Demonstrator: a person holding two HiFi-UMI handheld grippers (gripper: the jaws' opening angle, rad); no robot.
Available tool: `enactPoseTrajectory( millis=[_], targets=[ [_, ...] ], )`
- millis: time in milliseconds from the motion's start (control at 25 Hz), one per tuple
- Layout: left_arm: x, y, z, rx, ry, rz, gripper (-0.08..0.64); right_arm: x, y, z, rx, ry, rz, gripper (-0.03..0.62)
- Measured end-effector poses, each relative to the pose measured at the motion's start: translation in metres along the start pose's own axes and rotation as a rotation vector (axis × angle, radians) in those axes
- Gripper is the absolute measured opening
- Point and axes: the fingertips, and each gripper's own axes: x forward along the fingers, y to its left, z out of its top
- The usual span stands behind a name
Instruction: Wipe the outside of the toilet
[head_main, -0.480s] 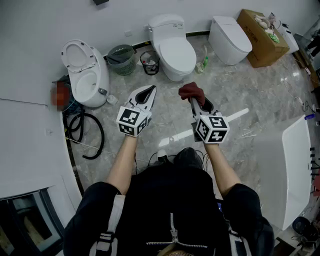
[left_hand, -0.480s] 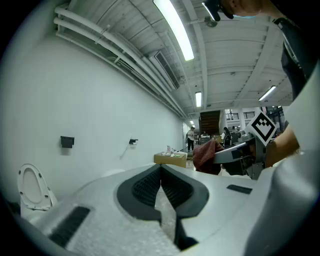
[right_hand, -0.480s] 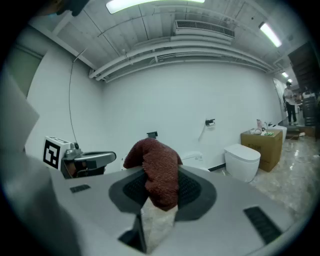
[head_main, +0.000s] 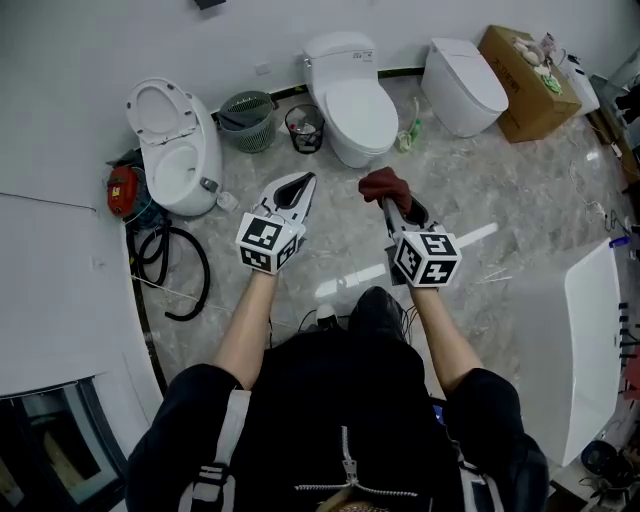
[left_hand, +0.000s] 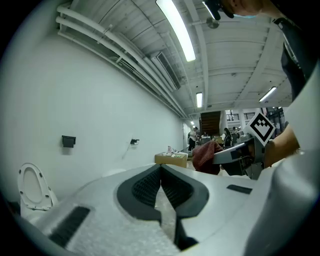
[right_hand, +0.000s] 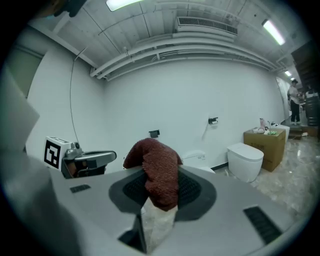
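Note:
A white toilet (head_main: 352, 95) with its lid down stands against the far wall, straight ahead of me. My right gripper (head_main: 388, 192) is shut on a dark red cloth (head_main: 384, 183) (right_hand: 154, 167), held up in the air well short of that toilet. My left gripper (head_main: 297, 185) hangs beside it at the same height, shut, with nothing between its jaws (left_hand: 161, 172). In the left gripper view the red cloth (left_hand: 206, 156) shows at the right.
A toilet with its seat raised (head_main: 172, 143) stands at the left, a tankless white toilet (head_main: 463, 84) at the right. Between them are a green basket (head_main: 246, 120) and a small bin (head_main: 304, 127). A cardboard box (head_main: 530, 68), a black hose (head_main: 168, 262) and a white counter (head_main: 590, 350) ring the marble floor.
The whole view has shifted slightly; both grippers hold nearly the same pose and the cloth stays clamped in the right one.

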Motion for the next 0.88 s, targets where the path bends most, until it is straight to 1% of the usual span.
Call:
enactPoseTrajectory(
  millis=[120, 440, 680, 880],
  targets=[
    [-0.002, 0.012, 0.000, -0.006, 0.000, 0.006, 0.002, 0.008, 0.001, 0.004, 0.025, -0.009, -0.007, 0.112],
    [0.007, 0.037, -0.007, -0.020, 0.009, 0.009, 0.002, 0.037, 0.001, 0.002, 0.035, 0.008, -0.028, 0.112],
    [0.025, 0.056, -0.012, -0.029, 0.014, 0.009, 0.002, 0.060, -0.008, 0.002, 0.043, 0.013, -0.034, 0.114],
    [0.050, 0.078, -0.017, -0.027, 0.031, 0.008, 0.002, 0.093, -0.025, 0.006, 0.072, 0.015, -0.031, 0.114]
  ],
)
